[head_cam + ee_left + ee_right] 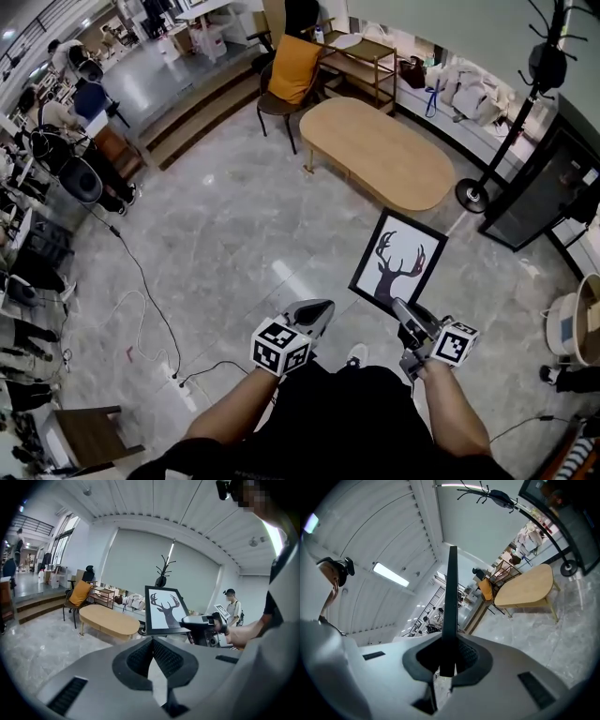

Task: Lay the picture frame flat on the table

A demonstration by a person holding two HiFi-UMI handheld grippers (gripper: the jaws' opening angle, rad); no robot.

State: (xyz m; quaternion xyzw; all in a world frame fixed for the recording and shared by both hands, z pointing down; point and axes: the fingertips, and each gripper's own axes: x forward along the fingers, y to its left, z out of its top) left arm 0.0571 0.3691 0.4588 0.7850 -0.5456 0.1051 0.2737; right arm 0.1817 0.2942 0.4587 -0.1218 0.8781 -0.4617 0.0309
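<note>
Holding: right gripper (401,309) clamped narrow on picture frame (398,255) bottom edge, frame in the air above floor
Left gripper (317,311): jaws together, empty
Table (380,150): well ahead of frame
Risk: one-point pinch on a thin edge, frame may swivel or slip out

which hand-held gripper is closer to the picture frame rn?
Right. The right hand-held gripper is clamped on the lower edge of the picture frame; the left hand-held gripper is shut, off to its left, not touching.
</note>
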